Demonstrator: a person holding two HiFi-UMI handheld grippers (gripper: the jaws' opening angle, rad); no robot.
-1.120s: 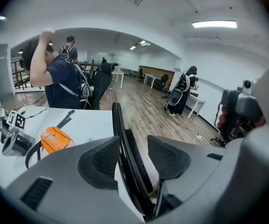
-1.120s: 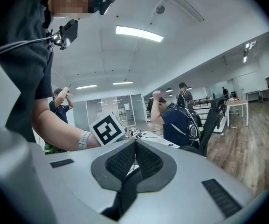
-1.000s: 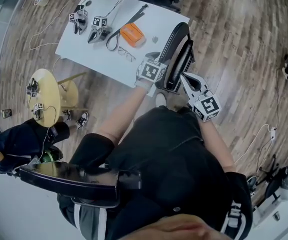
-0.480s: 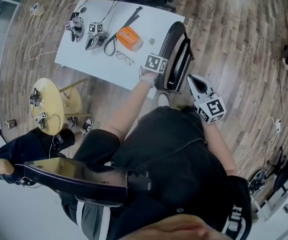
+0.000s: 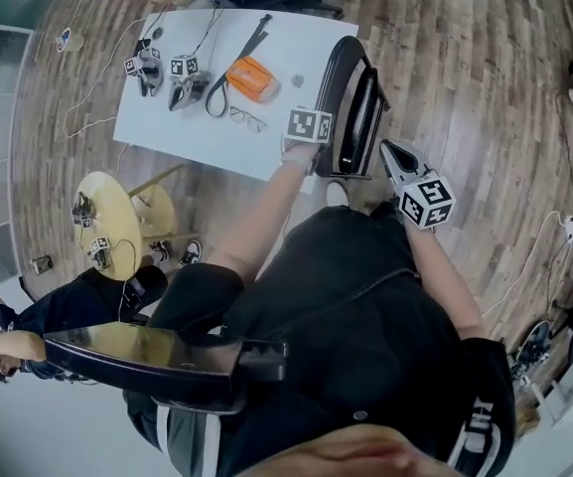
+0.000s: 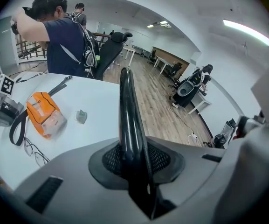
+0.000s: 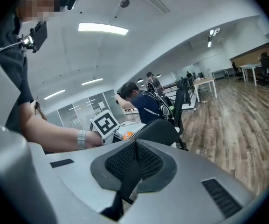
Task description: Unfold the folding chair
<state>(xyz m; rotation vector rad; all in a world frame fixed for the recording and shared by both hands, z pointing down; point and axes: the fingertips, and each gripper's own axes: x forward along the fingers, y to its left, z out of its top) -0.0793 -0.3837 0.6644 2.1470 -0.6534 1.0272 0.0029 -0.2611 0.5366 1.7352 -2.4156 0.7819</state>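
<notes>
The folded black folding chair (image 5: 351, 102) stands on edge against the right end of the white table (image 5: 167, 127). My left gripper (image 5: 324, 139) is at the chair's near left rim. In the left gripper view its jaws have just been closing, and the pads (image 6: 164, 158) now press on the chair's thin black rim (image 6: 127, 106). My right gripper (image 5: 388, 149) hovers just right of the chair, shut with nothing in it. In the right gripper view (image 7: 135, 160) the chair's dark back (image 7: 158, 129) lies beyond the closed pads, apart from them.
On the table lie an orange pouch (image 5: 253, 78), glasses (image 5: 249, 119), a black strap (image 5: 216, 92) and two spare grippers (image 5: 167, 73). A round yellow stool (image 5: 107, 222) stands at the left, with a person (image 5: 58, 316) below it. Another person stands at the table's far side (image 6: 62, 36). Wooden floor lies to the right.
My left gripper has settled onto the chair's rim and its jaws have closed on it. My right gripper has drifted a little right, staying shut beside the chair.
</notes>
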